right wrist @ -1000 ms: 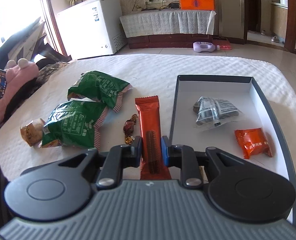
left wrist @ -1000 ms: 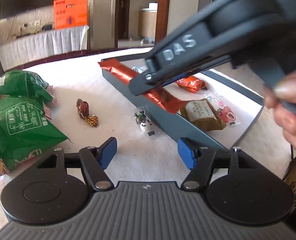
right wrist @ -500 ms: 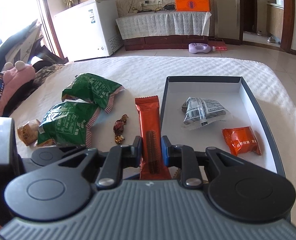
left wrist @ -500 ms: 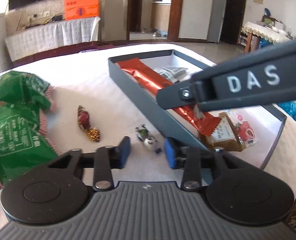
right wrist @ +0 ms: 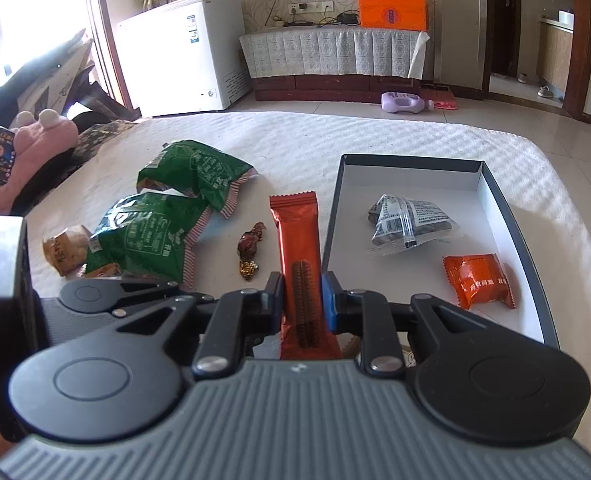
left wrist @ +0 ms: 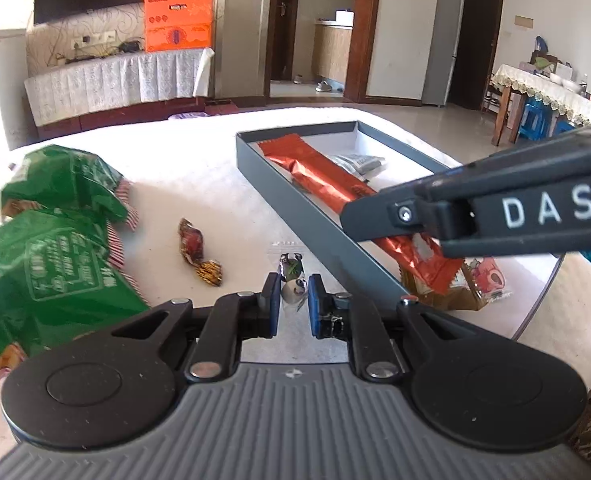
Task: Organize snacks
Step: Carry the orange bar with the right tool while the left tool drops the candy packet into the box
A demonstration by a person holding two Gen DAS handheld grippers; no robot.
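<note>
The left tongs (left wrist: pixel 291 300) pinch a small, light, crinkly wrapped candy (left wrist: pixel 293 286) across its middle by the tray's (left wrist: pixel 295 196) near edge, while the right tongs (right wrist: pixel 302 304) clamp the light, slippery, crushable orange bar (right wrist: pixel 299 240) near its lower end.

green bag (left wrist: pixel 35 280) cut off, printing blurred

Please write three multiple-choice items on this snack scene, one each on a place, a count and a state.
1. Where does the small orange packet lie?
A. inside the grey tray
B. on the green bags
C. on the floor

2. How many green snack bags lie on the white table?
A. one
B. two
C. four

3. What is the right gripper doing?
A. hanging open
B. clamping a red bar
C. holding a candy

Answers:
1 A: it rests on the tray's white floor.
2 B: two bags overlap, left of the tray.
3 B: its jaws press the bar's sides.
</note>
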